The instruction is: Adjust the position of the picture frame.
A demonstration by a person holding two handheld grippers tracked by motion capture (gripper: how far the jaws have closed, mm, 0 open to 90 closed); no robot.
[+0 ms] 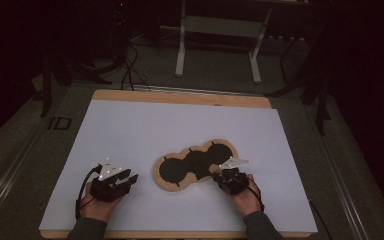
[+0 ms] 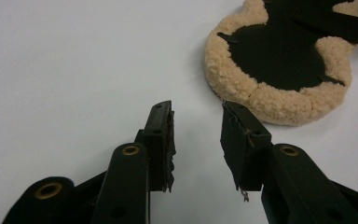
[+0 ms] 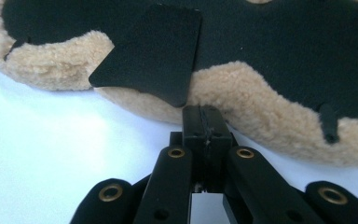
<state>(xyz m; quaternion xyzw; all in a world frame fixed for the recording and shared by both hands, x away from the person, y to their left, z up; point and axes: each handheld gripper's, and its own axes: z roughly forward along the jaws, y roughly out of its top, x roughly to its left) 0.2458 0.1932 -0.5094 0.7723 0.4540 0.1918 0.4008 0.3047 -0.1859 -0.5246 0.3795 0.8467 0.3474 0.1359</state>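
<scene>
A three-lobed tan fleece pad (image 1: 167, 183) with a black inner face lies on the white sheet, right of centre. My left gripper (image 1: 130, 179) rests to the pad's left. In the left gripper view this gripper (image 2: 196, 121) is open with nothing between its jaws, and the pad (image 2: 279, 100) lies just beyond its right jaw. My right gripper (image 1: 216, 176) sits at the pad's near right edge. In the right gripper view the right gripper (image 3: 204, 116) is shut, against the fleece rim (image 3: 261, 102). A black flap (image 3: 154, 51) lies over the rim, its corner at the jaw tips. I cannot tell whether it is pinched.
The white sheet (image 1: 145, 130) covers a wooden board (image 1: 180, 97) on a grey table. A white metal frame (image 1: 180, 50) and cables (image 1: 130, 75) stand on the floor beyond the board. Both forearms enter from the bottom edge.
</scene>
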